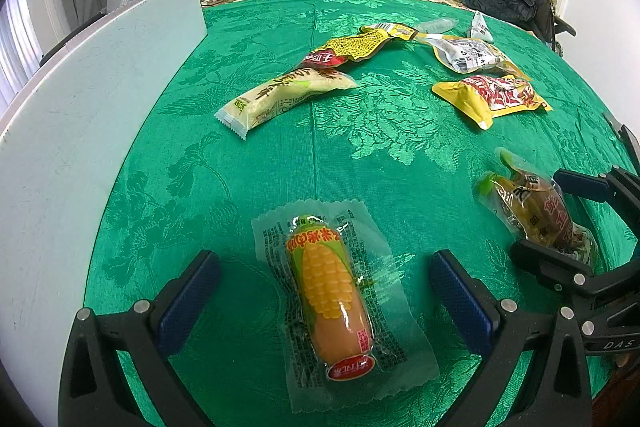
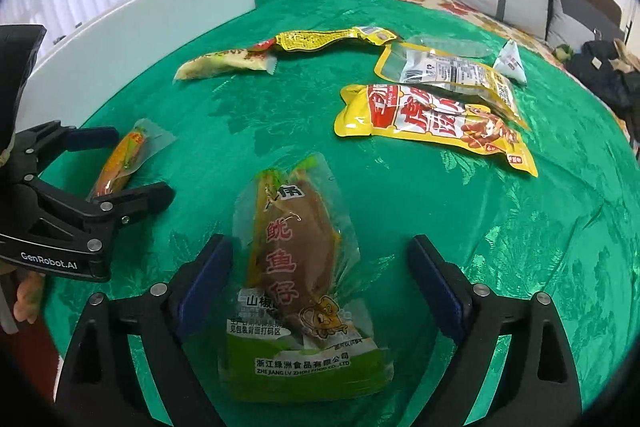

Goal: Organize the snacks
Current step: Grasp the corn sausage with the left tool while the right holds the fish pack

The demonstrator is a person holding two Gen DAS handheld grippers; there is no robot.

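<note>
- Straddling squid pack [image 2: 298, 291] with right gripper [image 2: 320, 279], jaws wide, pads clear of wrap; lay at 6 o'clock on cloth [image 2: 400, 195].
- Straddled corn sausage [image 1: 330, 291] likewise with left gripper [image 1: 324, 295], wide, untouched.
- Judged best: centred, lowered, pinched across thick middle.
- Hid pack's near end below frame.

A glossy green damask tablecloth [image 1: 360, 131], woven with a leaf pattern, fills mid-frame. Shiny clear plastic wraps the corn sausage [image 1: 332, 299] at lower centre and the squid snack [image 2: 296, 279]. A smooth, matt white board [image 1: 80, 131] stands at left.
</note>
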